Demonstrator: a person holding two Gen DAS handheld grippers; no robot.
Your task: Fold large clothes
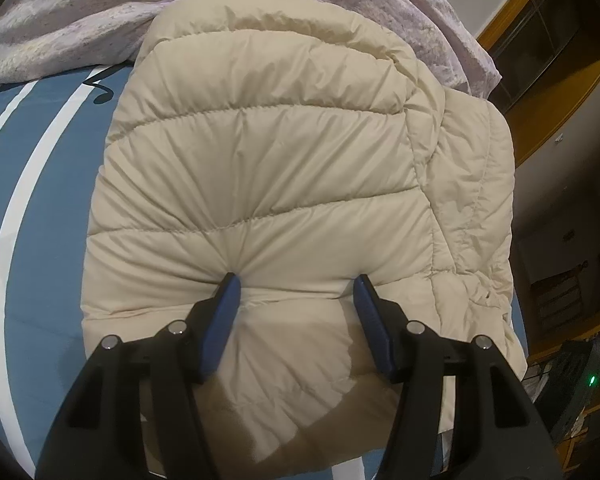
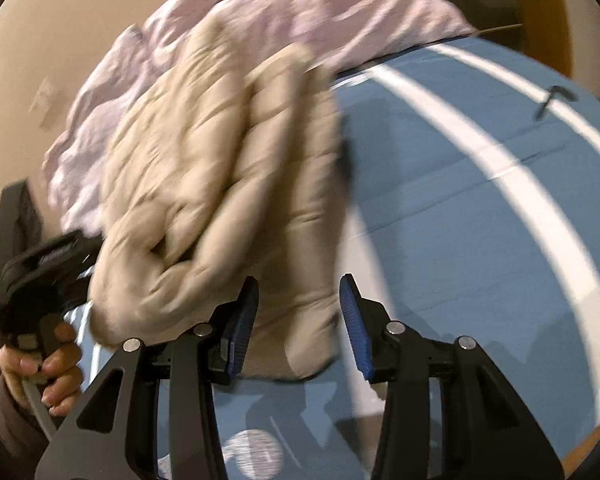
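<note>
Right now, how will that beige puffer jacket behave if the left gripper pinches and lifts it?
The puffer jacket looks soft and lofty, so it will probably sag and unfold. The shiny shell suggests fabric may slip from the left gripper, whose jaws stand open. Quilted filling hints it's light.

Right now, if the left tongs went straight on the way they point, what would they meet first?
The jacket: the open left tongs point into its quilted top, apparently almost touching, though depth is unclear.

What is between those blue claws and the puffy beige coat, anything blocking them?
Nothing visible. The left gripper is open with its fingertips pressing straight into the beige jacket on the blue bedsheet. The right gripper is open just beside the jacket's edge, only bare sheet near it.
</note>
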